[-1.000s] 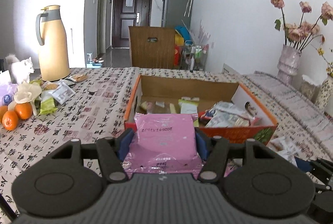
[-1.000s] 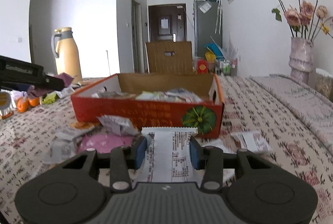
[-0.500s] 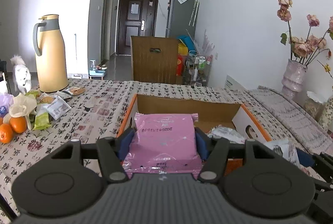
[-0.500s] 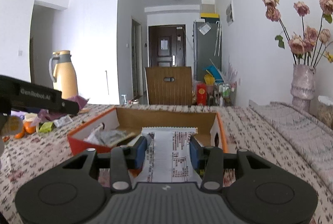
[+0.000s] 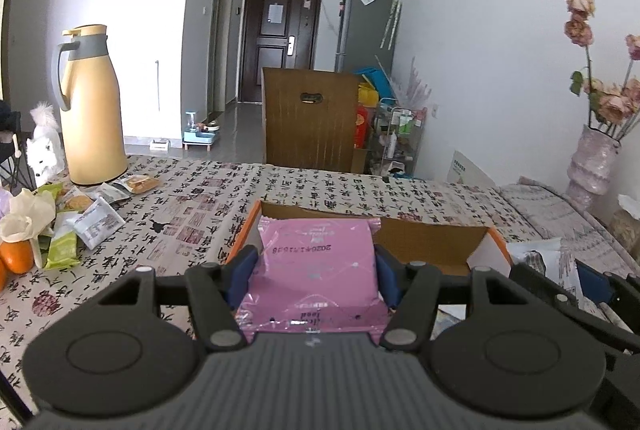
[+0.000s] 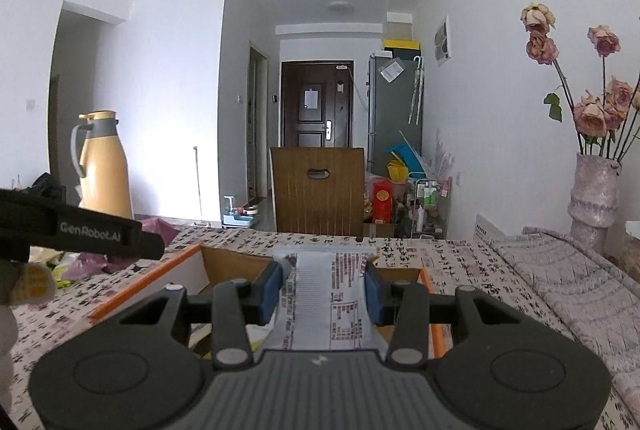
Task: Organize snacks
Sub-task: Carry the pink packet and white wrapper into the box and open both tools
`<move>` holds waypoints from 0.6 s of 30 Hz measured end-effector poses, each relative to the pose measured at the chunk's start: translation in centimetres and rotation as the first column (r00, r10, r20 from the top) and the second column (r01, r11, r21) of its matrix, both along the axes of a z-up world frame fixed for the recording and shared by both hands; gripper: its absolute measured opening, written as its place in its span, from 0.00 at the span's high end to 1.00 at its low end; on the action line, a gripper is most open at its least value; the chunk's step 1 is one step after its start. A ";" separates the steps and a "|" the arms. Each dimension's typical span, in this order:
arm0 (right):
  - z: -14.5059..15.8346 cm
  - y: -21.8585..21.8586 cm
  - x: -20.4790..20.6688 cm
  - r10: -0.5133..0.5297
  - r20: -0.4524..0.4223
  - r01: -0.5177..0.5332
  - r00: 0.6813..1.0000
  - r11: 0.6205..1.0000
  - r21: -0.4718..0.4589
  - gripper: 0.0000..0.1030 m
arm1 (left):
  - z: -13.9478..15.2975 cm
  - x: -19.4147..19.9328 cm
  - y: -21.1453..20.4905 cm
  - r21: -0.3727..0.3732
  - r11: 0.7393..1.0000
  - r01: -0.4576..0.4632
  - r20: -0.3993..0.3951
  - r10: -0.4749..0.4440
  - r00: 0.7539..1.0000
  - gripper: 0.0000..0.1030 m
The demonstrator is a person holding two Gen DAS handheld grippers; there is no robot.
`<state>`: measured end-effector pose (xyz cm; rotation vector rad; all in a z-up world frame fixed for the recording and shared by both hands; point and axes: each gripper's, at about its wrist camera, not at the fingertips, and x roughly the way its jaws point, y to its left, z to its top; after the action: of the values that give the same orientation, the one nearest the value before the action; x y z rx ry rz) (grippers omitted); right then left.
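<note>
My left tongs (image 5: 316,270) clamp the pink packet (image 5: 316,266), right tongs (image 6: 320,290) the white packet (image 6: 326,294); releasing together over the box (image 5: 432,234) at twelve o'clock risks collision.

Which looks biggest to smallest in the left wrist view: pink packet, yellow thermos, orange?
As they look in frame:
1. pink packet, clamped in the left gripper
2. yellow thermos, close behind in area
3. orange, partly cut off

The packet sits nearest the lens, so its lead over the thermos is only apparent.
</note>
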<state>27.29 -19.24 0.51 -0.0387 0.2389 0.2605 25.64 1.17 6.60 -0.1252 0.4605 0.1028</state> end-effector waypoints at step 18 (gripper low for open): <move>-4.1 -0.3 3.9 -0.036 -0.131 0.039 0.991 0.999 0.023 0.56 | -4.3 2.9 0.1 -0.002 1.000 0.006 -0.068 -0.006 0.998 0.31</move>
<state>31.23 -19.51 -3.56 0.0081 0.3664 0.2290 28.52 1.27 2.33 -0.1223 0.5286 0.1008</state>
